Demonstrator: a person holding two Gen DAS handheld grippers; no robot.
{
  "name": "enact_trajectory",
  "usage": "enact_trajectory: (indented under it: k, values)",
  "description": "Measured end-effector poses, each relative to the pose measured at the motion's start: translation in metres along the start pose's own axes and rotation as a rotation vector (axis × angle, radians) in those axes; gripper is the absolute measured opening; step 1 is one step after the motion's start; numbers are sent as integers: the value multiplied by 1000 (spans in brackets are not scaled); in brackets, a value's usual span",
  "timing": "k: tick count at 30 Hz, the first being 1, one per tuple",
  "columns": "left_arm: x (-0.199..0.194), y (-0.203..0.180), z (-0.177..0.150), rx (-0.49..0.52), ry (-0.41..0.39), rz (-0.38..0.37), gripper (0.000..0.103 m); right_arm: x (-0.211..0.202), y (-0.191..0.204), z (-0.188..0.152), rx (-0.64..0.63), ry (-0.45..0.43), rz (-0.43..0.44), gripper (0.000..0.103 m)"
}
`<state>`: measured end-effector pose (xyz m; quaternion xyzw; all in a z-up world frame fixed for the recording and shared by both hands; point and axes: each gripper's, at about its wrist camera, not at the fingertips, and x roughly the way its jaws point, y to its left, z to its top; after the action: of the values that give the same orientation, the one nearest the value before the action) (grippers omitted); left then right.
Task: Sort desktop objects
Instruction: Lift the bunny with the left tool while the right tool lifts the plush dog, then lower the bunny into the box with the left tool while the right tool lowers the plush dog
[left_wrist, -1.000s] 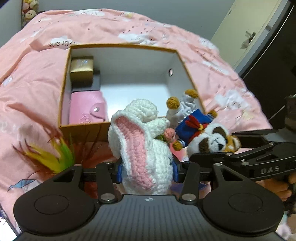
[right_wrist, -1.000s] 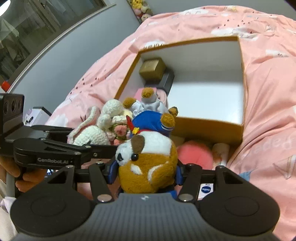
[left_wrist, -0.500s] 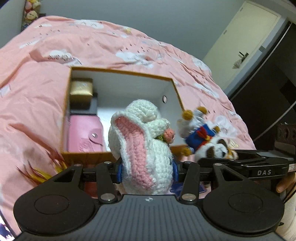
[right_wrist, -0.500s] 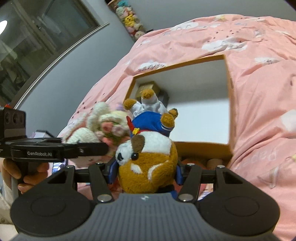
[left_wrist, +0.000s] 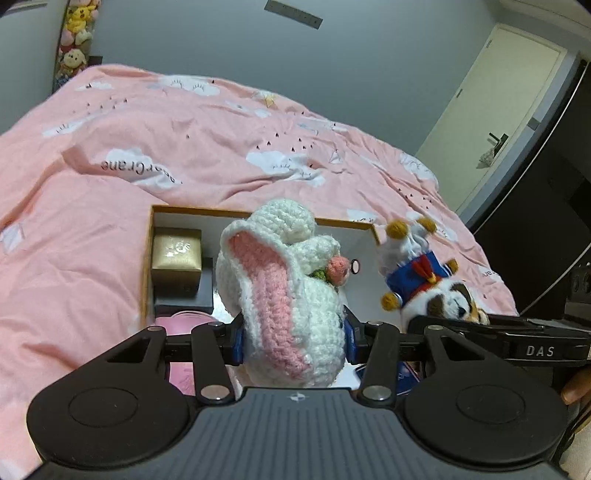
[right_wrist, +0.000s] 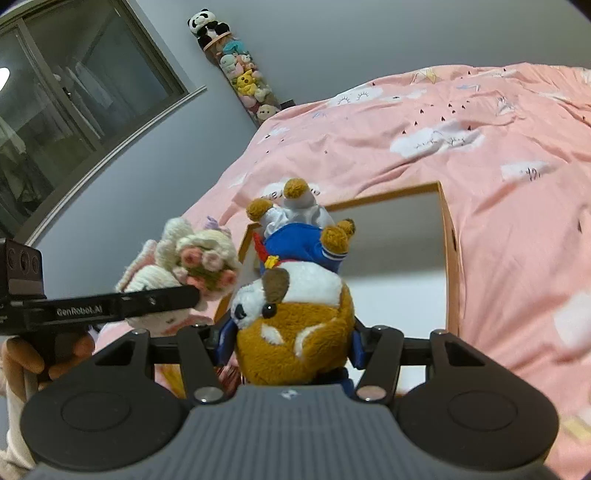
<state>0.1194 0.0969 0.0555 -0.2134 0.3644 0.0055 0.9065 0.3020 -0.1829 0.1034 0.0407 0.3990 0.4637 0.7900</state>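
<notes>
With my left tool (left_wrist: 293, 341) clamping the bunny (left_wrist: 284, 295) and right tool (right_wrist: 291, 345) clamping the dog (right_wrist: 295, 325), I judge both next go down into the box (right_wrist: 452, 258).

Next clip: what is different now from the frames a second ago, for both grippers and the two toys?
Both grippers rose and tilted up: the box dropped lower in each view, and wall and door came into sight. The feather toy beside the box left the left view. Unchanged: the left gripper stays shut on the crochet bunny, the right gripper on the plush dog; the gold box remains in the box.
</notes>
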Motion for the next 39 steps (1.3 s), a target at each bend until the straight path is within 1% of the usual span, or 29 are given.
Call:
enact_trajectory:
  k: [2, 6, 10, 17, 20, 26, 29, 36, 39]
  values:
    - [19, 5, -3, -19, 31, -3, 54, 18, -4, 4, -4, 17, -34, 59]
    - [52, 9, -14, -14, 87, 6, 54, 56, -20, 4, 24, 98, -103, 59]
    - [75, 11, -25, -10, 151, 25, 54, 74, -30, 5, 49, 119, -121, 59]
    - [99, 11, -35, 14, 196, 80, 54, 109, -35, -3, 15, 226, -163, 58]
    - [104, 13, -40, 13, 216, 86, 54, 117, -34, -6, -8, 264, -175, 58]
    - [111, 8, -48, 65, 215, 115, 54, 126, -31, -10, -61, 303, -198, 59]
    - [114, 5, -51, 103, 215, 123, 56, 131, -32, -9, -75, 340, -189, 59]
    - [115, -6, -55, 189, 213, 136, 60, 142, -34, -5, -88, 470, -158, 60]
    - [113, -7, -54, 212, 239, 125, 62, 144, -33, -4, -107, 506, -147, 59]
